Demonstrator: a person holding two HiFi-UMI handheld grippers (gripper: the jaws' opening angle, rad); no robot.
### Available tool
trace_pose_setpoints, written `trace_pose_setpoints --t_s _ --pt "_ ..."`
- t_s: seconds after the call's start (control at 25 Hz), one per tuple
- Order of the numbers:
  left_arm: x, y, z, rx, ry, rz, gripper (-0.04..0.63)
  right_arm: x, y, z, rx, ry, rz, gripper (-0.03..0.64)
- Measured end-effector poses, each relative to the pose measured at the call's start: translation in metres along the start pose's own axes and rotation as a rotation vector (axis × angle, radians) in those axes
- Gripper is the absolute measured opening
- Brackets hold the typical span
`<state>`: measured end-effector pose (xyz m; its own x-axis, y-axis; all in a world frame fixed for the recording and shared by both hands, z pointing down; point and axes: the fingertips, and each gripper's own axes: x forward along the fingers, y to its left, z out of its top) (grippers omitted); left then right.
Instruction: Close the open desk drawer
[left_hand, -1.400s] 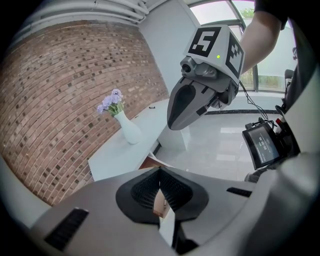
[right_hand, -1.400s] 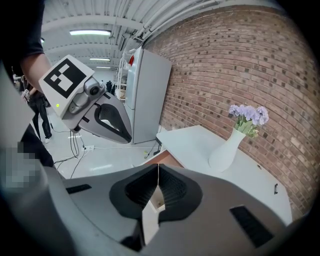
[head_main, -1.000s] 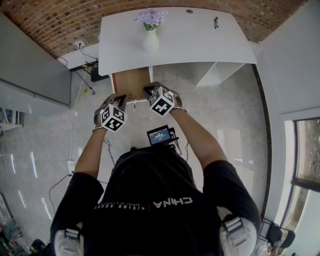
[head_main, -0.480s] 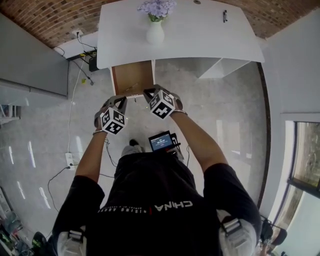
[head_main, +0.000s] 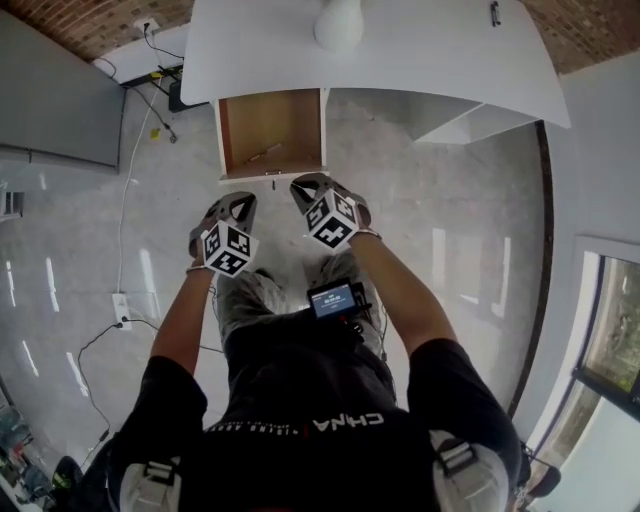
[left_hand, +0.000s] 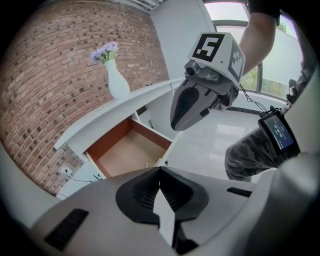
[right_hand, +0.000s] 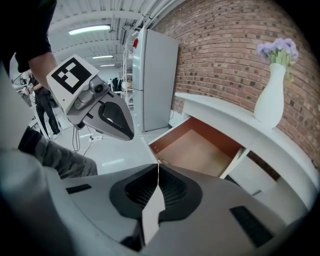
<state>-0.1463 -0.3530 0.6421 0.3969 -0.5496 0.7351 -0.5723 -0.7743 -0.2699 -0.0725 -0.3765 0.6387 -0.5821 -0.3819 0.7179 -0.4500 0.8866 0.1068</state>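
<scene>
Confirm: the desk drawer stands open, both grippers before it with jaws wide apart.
Not the jaws: the left gripper and right gripper both have jaws shut, empty, as each gripper view shows. The drawer stands open before them.

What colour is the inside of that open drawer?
Wood brown: reddish-brown walls and a lighter tan bottom inside the drawer, clearest in the right gripper view.

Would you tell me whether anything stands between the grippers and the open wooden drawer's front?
Nothing visible does: only bare grey floor separates the left gripper and right gripper from the open wooden desk drawer.
</scene>
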Motion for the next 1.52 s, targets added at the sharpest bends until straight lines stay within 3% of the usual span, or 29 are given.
trace_pose_setpoints --t_s 0.24,0.44,0.6,0.92,1.08,1.52 --pt "0.092 -0.019 -0.06 0.002 -0.05 0.034 0.012 0.091 0.026 -0.067 -0.064 -0.049 0.018 0.015" --pt "0.154 -0.02 -0.078 0.024 -0.169 0.093 0.012 0.138 0.026 -0.081 -0.153 -0.212 -0.018 0.015" --pt "0.178 -0.015 -0.093 0.096 -0.253 0.173 0.012 0.167 0.028 -0.089 -0.259 -0.314 -0.077 0.015" --pt "0.186 -0.015 -0.105 0.218 -0.316 0.235 0.012 0.175 0.022 -0.098 -0.362 -0.43 -0.17 0.015" --pt "0.179 -0.014 -0.105 0.157 -0.349 0.211 0.012 0.176 0.023 -0.1 -0.35 -0.423 -0.167 0.015" --pt "0.178 -0.011 -0.11 0.18 -0.363 0.232 0.012 0.172 0.016 -0.108 -0.327 -0.41 -0.2 0.016"
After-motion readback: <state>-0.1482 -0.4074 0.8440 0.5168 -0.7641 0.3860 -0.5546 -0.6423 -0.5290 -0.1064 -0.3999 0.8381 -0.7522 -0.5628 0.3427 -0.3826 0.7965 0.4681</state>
